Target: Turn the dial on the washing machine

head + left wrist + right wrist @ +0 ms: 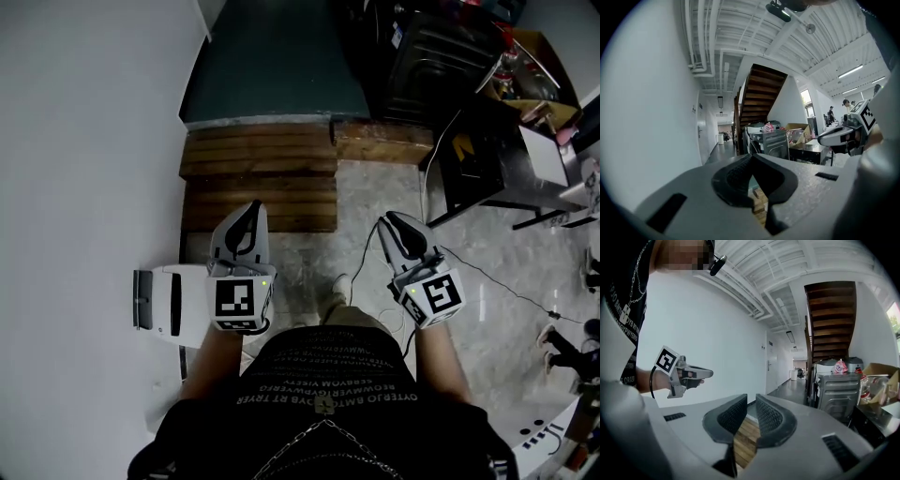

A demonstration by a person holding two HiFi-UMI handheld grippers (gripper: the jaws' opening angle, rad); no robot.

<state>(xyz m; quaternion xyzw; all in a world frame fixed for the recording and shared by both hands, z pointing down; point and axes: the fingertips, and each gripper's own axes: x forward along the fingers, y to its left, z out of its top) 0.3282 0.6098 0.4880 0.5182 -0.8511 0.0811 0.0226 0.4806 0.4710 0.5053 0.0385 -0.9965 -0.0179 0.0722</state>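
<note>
The person's black printed shirt [323, 380] fills the bottom of the head view, and both forearms reach forward from it. The left gripper [251, 208] is clenched: its own view shows the ribbed pads meeting at the tips with nothing caught between them. The right gripper [750, 400] is released, its jaws standing a narrow gap apart and empty, with only floor planks showing through the gap. Both grippers hang in the air, level with each other and apart. A white box [173, 302] lies on the floor by the wall, just left of the left gripper. Ahead of the grippers lies a wooden slatted platform [261, 183]. To the right stands a dark counter [487, 155]. The washing machine [838, 393] stands well ahead, grey, at the foot of the wooden staircase [830, 319]; its dial is too small to make out.
</note>
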